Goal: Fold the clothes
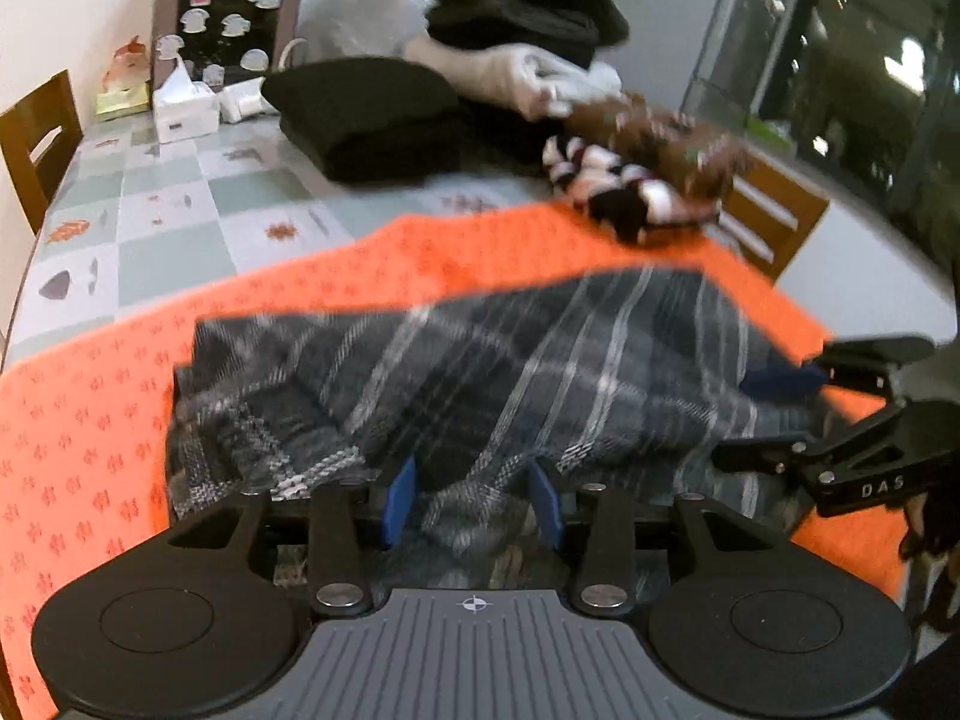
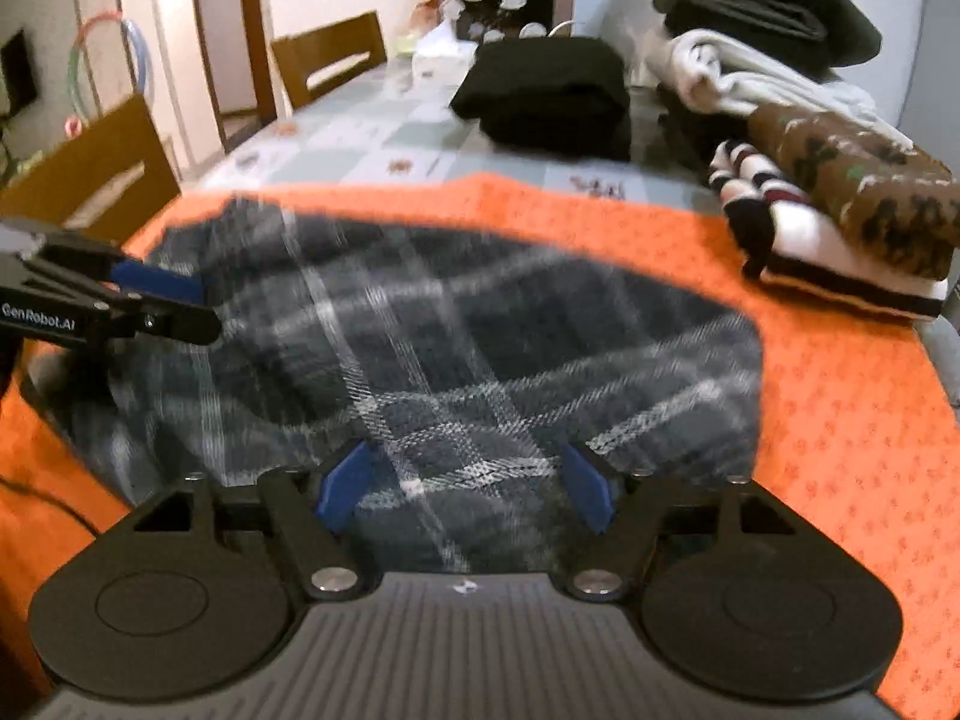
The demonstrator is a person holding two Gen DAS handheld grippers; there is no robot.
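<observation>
A dark grey plaid shirt (image 1: 480, 372) (image 2: 420, 348) with white stripes lies rumpled and partly bunched on an orange patterned cloth (image 1: 90, 396) (image 2: 840, 432) covering the table.

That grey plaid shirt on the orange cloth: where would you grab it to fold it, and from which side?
Grip the plaid shirt along its near edge, one gripper toward each end, coming in from the person's side. That hem lies loose and bunched nearest both grippers, while the far edge sits flat on the orange cloth. The left gripper and right gripper both have open jaws, with fabric lying between their fingers.
</observation>
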